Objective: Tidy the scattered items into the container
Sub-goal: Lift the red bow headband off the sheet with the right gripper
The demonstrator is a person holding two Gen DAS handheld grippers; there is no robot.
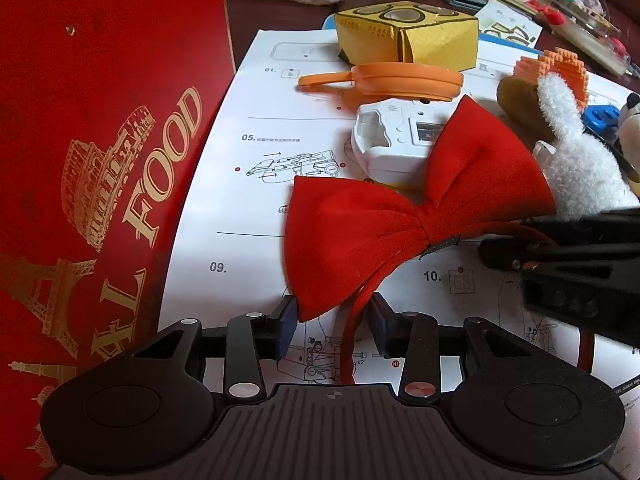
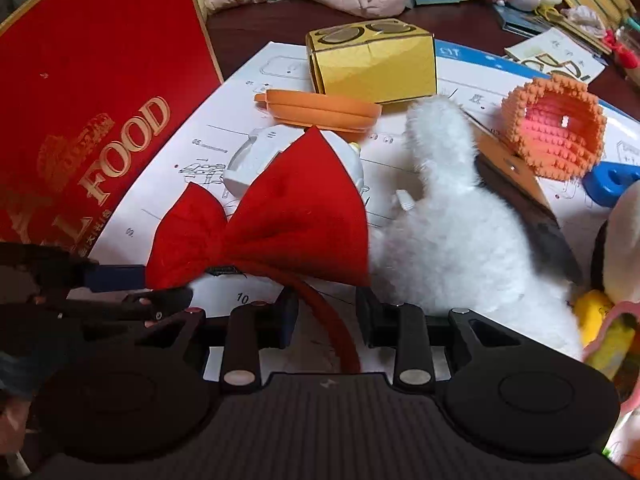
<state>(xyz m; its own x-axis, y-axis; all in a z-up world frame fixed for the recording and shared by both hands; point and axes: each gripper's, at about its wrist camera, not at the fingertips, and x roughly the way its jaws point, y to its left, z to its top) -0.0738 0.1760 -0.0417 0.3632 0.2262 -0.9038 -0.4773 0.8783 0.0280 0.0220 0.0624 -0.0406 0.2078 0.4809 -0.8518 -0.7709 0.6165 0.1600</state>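
A: Left gripper [image 1: 332,328]?
B: Half open, pads either side of the red bow headband [image 1: 400,216], not pressing.
A: Right gripper [image 2: 326,320]?
B: Narrower, straddling the band, no clear grip. Headband lies on the instruction sheet [image 1: 248,200], red box [image 1: 100,140] left.

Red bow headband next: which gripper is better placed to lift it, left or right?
Probably right. The right gripper straddles the headband; the left gripper has bow and band between wider jaws.

Both tongs [image 1: 334,320] [image 2: 327,320] parted, angled downward
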